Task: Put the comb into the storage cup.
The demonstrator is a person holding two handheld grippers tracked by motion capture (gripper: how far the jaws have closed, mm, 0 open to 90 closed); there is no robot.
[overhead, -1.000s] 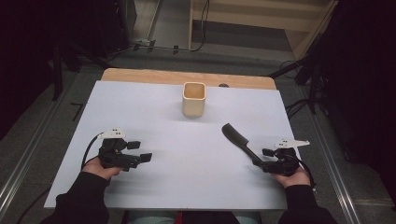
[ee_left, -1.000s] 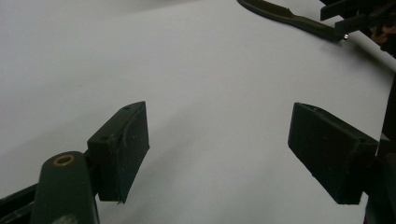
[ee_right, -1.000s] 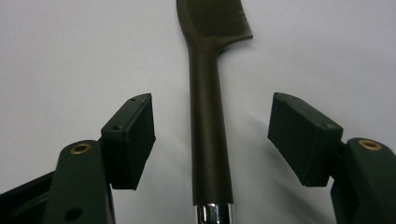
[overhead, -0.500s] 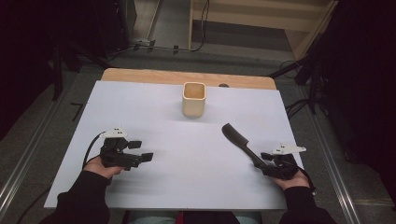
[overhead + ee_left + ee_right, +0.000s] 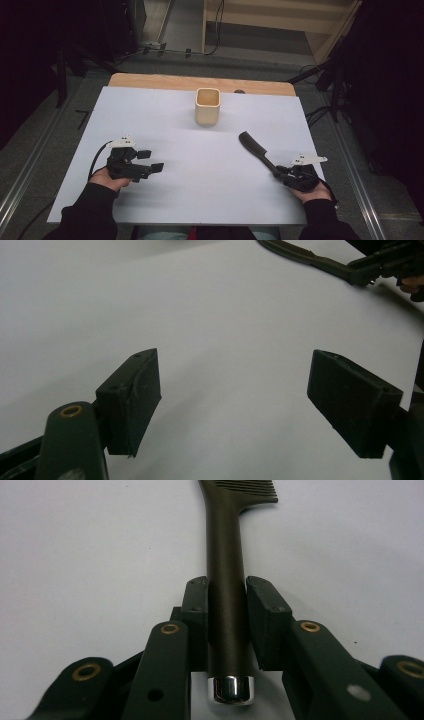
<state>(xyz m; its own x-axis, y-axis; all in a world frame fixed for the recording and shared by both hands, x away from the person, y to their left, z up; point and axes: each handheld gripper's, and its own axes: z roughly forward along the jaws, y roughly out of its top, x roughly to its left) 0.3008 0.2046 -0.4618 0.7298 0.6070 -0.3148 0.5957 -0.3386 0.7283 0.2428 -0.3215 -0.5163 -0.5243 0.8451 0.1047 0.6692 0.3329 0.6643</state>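
Item one: a dark comb [image 5: 256,148] with a long round handle, lying flat on the white surface [image 5: 200,200] at right of centre in the high view, toothed head toward the upper left, handle running to the lower right. In the right gripper view the comb [image 5: 227,580] runs straight up the middle of the frame, its teeth at the top edge and its chrome end cap at the bottom, between the jaws.

Item two: right gripper [image 5: 281,173], held in a hand at the lower right of the high view. Its jaws have just been closing and now stand narrow, the pads [image 5: 196,611] pressed against both sides of the comb handle near its capped end.

Item three: left gripper [image 5: 150,161], held in a hand at the lower left of the high view, low over the surface. Its jaws stand wide apart with bare surface between them; the pads [image 5: 136,395] touch nothing.

Item four: a cream square-mouthed cup [image 5: 207,106], upright at upper centre of the high view, well apart from the comb and both grippers.

Item five: a wooden board edge [image 5: 150,80] showing beyond the far side of the white surface.
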